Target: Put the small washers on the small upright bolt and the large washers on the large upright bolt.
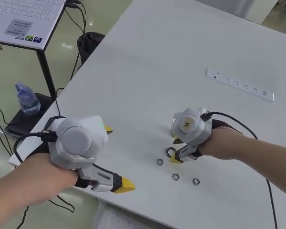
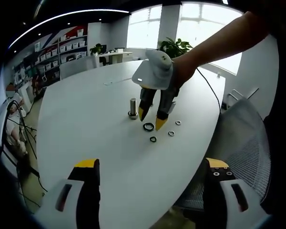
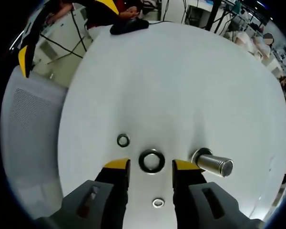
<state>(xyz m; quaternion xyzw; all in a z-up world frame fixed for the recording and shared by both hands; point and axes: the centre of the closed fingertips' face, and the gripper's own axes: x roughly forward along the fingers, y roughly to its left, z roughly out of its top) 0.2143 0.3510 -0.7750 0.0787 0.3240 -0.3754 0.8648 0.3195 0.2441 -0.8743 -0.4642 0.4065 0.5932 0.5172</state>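
With right tongs (image 3: 151, 165) spread and gripping nothing, straddled large washer (image 3: 151, 161) lying flat on surface (image 3: 181, 71), tips low at either side, probably to pinch its rim. Noted large upright bolt (image 3: 212, 163) just beside it, close enough for a short lift over. Counted three small washers (image 1: 160, 161) loose nearby. Held left tongs (image 2: 150, 164) released and empty, well back near surface edge, likely to leave room.

wht table (image 1: 181, 57), silver bolt (image 3: 212, 164), blue bottle (image 1: 27, 100)
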